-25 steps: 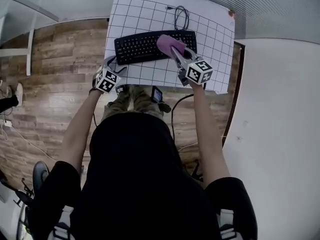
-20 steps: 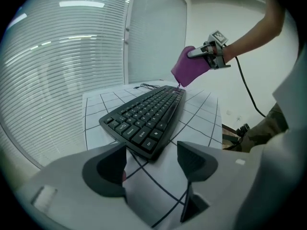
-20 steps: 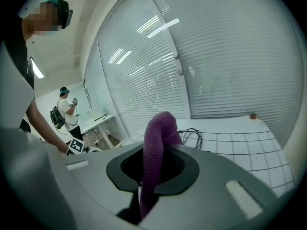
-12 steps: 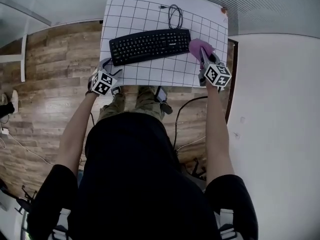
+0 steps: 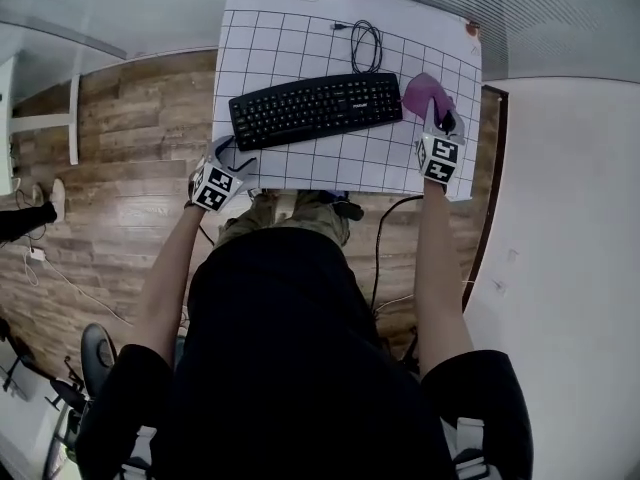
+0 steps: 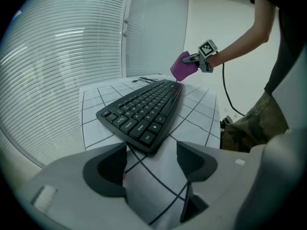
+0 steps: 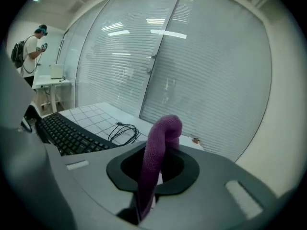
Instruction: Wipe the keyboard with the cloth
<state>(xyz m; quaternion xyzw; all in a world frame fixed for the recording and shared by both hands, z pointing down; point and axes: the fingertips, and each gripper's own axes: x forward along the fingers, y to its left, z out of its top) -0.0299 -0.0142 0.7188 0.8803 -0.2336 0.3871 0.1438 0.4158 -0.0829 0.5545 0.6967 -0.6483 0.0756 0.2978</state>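
The right gripper [image 7: 153, 172] squeezes the purple cloth [image 7: 160, 138] in its jaws, just right of the keyboard [image 5: 315, 108]. The left gripper [image 6: 151, 167] has jaws wide apart, holding nothing, maybe touching the tabletop [image 5: 290, 28].

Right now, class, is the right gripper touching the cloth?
Touching. The right gripper view shows the right gripper shut on the cloth, jaws pinching it.

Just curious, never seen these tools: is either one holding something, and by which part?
The right gripper is shut on the cloth, pinching its lower part; the rest sticks up past the jaws. The left gripper is open and empty.
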